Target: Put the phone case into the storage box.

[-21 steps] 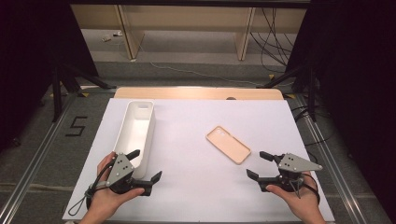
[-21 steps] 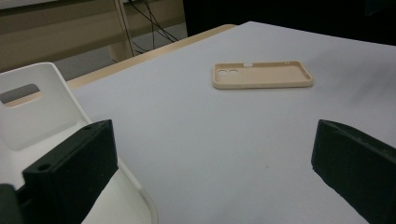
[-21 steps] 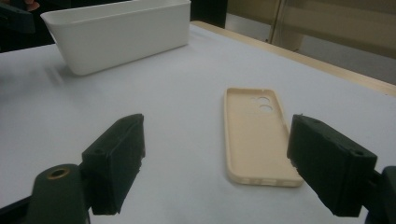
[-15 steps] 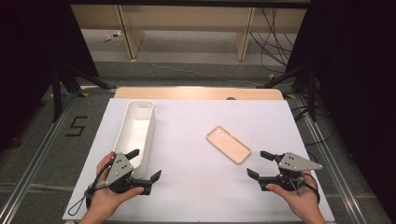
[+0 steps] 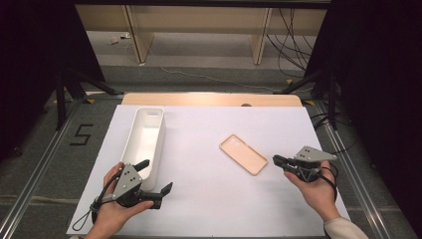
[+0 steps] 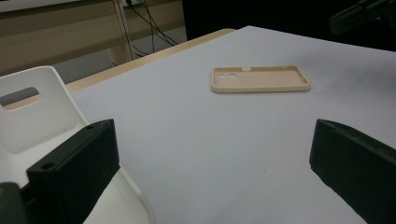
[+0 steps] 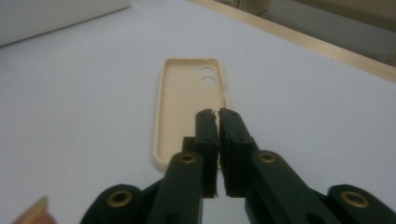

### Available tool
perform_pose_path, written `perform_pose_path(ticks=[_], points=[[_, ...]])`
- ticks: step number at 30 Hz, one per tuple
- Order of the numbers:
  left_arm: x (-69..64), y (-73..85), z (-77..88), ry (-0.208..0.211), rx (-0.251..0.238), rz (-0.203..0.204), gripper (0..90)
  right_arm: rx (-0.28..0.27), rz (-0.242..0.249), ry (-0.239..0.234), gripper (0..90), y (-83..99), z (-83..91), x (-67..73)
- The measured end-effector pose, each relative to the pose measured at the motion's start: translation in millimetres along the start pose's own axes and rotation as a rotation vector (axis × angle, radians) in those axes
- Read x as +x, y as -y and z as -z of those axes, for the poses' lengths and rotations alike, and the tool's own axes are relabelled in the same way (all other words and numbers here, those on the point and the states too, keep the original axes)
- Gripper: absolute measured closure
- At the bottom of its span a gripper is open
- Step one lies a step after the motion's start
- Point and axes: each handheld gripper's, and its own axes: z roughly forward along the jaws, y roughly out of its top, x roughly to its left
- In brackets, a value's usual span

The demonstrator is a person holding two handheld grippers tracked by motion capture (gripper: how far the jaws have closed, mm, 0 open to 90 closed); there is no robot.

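one readable mark: a black "5", taped or painted on the grey floor just left of the table's white top, level with the far end of the white bin. no print, brand or label legible on the bin, on the tan phone case, or on either gripper's grey plate. nothing readable in the two gripper views.
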Motion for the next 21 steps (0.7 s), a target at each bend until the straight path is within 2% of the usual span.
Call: perform_pose_path(ticks=[3, 4, 5, 6, 14, 21], points=[[0.3, 0.2, 0.0, 0.002, 0.002, -0.002, 1.2, 0.032, -0.006, 0.013, 90.0, -2.1, -6.7, -5.1], [0.2, 0.2, -0.1, 0.003, 0.001, -0.001, 1.3, 0.059, -0.015, 0.018, 90.0, -3.3, -14.1, -10.1], [0.1, 0.2, -0.2, 0.003, 0.001, -0.001, 1.3, 0.059, -0.015, 0.018, 90.0, -3.3, -14.1, -10.1], [0.1, 0.3, -0.4, 0.004, 0.001, 0.000, 1.4, 0.086, -0.026, 0.026, 90.0, -4.2, -21.4, -14.0], [-0.7, 0.0, 0.0, 0.007, 0.001, -0.002, 1.5, 0.186, -0.078, 0.055, 90.0, -3.7, -48.2, -25.6], [-0.5, 0.1, 0.3, 0.007, 0.000, 0.001, 1.5, 0.253, -0.076, 0.061, 90.0, -1.7, -66.4, -29.2]])
